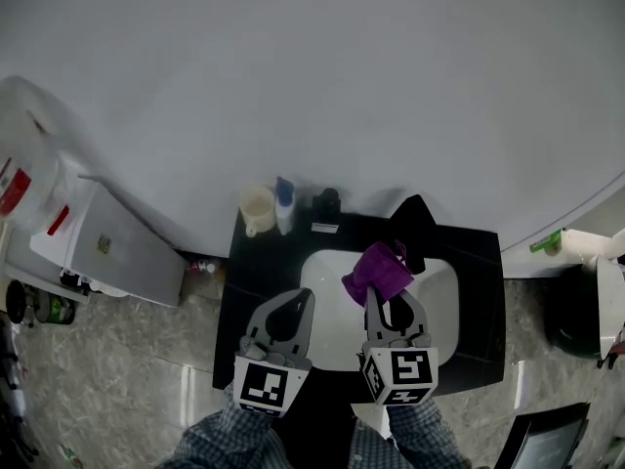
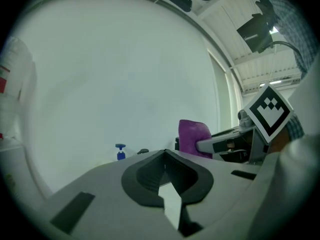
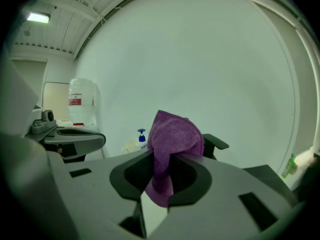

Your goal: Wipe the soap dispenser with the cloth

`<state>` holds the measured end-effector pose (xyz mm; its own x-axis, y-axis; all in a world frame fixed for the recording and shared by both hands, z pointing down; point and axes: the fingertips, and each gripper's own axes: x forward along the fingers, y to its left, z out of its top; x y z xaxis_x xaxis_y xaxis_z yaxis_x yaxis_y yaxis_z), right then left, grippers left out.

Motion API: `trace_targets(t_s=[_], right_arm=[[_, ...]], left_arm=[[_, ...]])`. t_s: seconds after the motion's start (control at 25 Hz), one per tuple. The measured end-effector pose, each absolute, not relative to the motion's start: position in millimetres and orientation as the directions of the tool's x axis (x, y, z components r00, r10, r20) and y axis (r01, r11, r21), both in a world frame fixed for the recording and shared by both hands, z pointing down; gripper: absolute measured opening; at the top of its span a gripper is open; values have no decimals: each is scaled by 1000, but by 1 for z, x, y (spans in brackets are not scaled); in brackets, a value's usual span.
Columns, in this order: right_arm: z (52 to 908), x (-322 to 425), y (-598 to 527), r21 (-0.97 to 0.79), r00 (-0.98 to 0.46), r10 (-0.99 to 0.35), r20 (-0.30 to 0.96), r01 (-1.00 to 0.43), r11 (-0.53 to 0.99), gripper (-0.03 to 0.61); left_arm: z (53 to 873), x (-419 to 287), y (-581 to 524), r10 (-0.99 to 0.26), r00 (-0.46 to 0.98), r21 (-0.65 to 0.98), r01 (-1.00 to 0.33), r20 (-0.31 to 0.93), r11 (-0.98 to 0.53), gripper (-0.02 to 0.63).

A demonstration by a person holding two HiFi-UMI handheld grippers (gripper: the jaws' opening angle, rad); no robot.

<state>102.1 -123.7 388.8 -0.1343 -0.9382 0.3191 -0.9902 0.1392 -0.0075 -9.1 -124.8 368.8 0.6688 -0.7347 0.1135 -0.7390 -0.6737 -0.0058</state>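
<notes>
Nearest, left tongs (image 1: 303, 297) (image 2: 164, 155) pinched together on nothing. Beside them, right tongs (image 1: 377, 297) (image 3: 160, 160) clamped on the purple cloth (image 1: 379, 272) (image 3: 173, 138), bunched up past the tips. Farther, ahead and left of both, at the table's (image 1: 252, 291) back edge: soap dispenser (image 1: 284, 206) (image 2: 120, 152) (image 3: 141, 135), upright, long axis vertical, blue pump on top.

Washroom: white basin (image 1: 337, 330) in black counter (image 1: 256, 272), soap dispenser (image 1: 284, 205), cup (image 1: 258, 209).

The cloth (image 1: 377, 274) is purple, the soap dispenser (image 1: 284, 206) blue-topped, the counter (image 1: 256, 281) black.
</notes>
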Motion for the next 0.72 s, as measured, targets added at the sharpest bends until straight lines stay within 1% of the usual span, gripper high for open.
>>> trace_targets(t_s=[0.44, 0.72], right_arm=[[391, 99, -220, -26, -300, -892, 337, -950, 310, 77], [393, 98, -281, -32, -339, -863, 375, -935, 354, 77]], left_arm=[[380, -15, -153, -800, 582, 4, -809, 145, -588, 2], [386, -16, -167, -822, 546, -11, -832, 161, -555, 2]])
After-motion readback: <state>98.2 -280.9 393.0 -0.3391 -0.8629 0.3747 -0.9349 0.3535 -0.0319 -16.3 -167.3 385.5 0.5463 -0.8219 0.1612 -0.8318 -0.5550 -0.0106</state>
